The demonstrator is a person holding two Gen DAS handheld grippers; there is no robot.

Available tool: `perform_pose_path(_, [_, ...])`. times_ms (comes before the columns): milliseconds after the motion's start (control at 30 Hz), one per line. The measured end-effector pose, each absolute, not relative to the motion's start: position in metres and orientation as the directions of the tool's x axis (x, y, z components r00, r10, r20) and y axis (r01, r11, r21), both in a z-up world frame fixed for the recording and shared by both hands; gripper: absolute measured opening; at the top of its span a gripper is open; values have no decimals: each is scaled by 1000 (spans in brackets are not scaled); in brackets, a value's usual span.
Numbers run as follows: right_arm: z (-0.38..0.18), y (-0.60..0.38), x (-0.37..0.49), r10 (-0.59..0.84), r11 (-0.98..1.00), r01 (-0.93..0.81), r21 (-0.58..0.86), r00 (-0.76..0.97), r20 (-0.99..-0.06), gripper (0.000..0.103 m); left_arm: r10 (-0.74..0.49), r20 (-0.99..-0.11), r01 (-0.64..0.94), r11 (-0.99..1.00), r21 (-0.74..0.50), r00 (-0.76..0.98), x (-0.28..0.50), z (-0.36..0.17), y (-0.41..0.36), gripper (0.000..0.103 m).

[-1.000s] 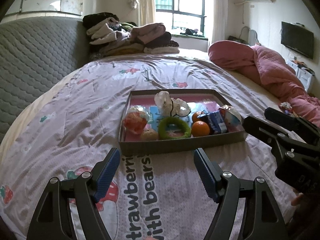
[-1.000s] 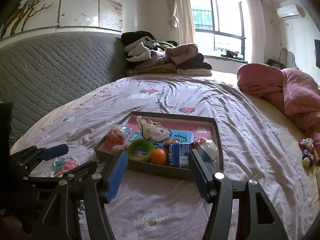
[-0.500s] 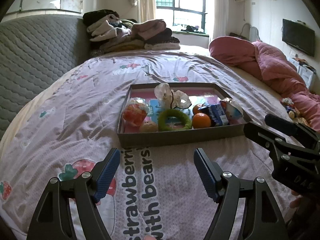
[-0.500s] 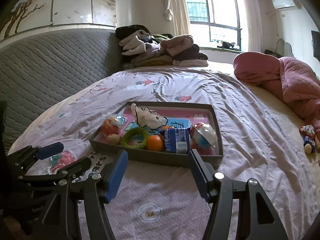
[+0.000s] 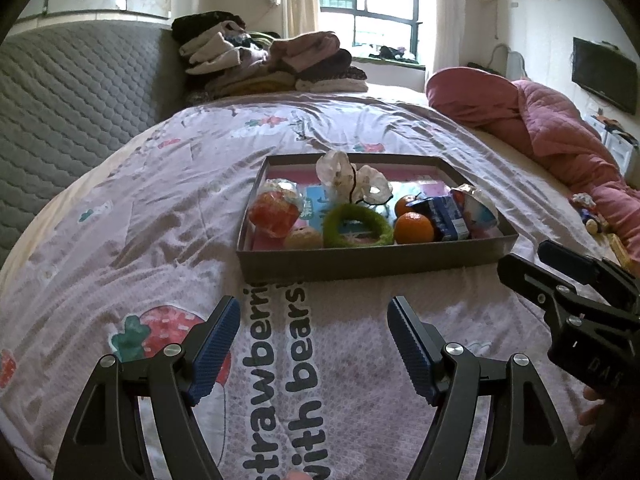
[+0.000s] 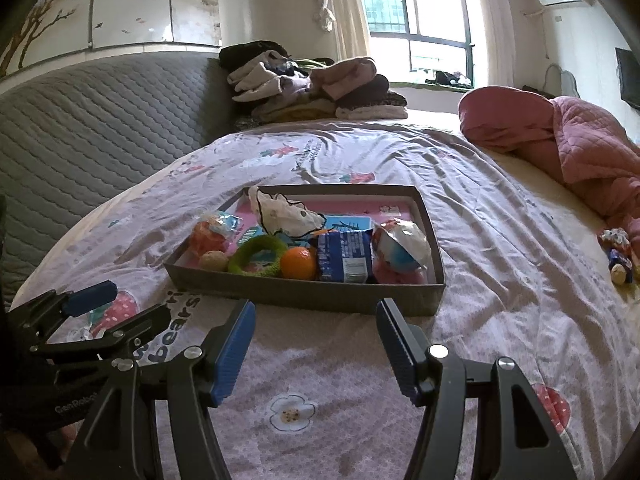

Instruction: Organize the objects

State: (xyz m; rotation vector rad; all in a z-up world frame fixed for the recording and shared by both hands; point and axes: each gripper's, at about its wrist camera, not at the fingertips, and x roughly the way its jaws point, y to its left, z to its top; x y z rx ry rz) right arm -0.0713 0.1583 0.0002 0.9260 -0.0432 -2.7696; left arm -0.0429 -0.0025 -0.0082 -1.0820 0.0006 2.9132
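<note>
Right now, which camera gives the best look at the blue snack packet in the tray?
The right wrist view: the blue snack packet faces the camera, its printed back panel unobstructed. In the left wrist view the packet sits edge-on behind the orange, partly hidden.

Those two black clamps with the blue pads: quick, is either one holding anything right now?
Left gripper: open, holding nothing, above the bedspread short of the tray.
Right gripper: open, holding nothing, also short of the tray.
</note>
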Motion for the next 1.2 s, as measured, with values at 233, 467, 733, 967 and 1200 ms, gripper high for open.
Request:
perform_pose_path(233, [-8,159,-72,-199,-979,190,79,-774,-600,62,21,-661,-28,-1000,0,-750,-46,-17,-2,77])
perform_pose_path(467, [-18,159,-71,-195,-979,194,68,-771,-606,62,20,-662,-29,-1000,2,-749,-48,-22,-2,77])
perform_pose_path(733, [-24,159,-68,-191,-979,196,59,-774,-603,62,26,-672,-31,-1000,-4,-740,-50,-33,-1,77])
perform_pose_path(967, [-28,160,-69,-181,-981,189,50,-777,-603,62,17,-678,-25,-1000,1,-735,-50,-38,1,77])
perform_pose_path(1200, [-31,161,-70,-180,-981,186,54,-769,-614,62,2,-685,-19,-1000,18,-728,-51,-43,2,77])
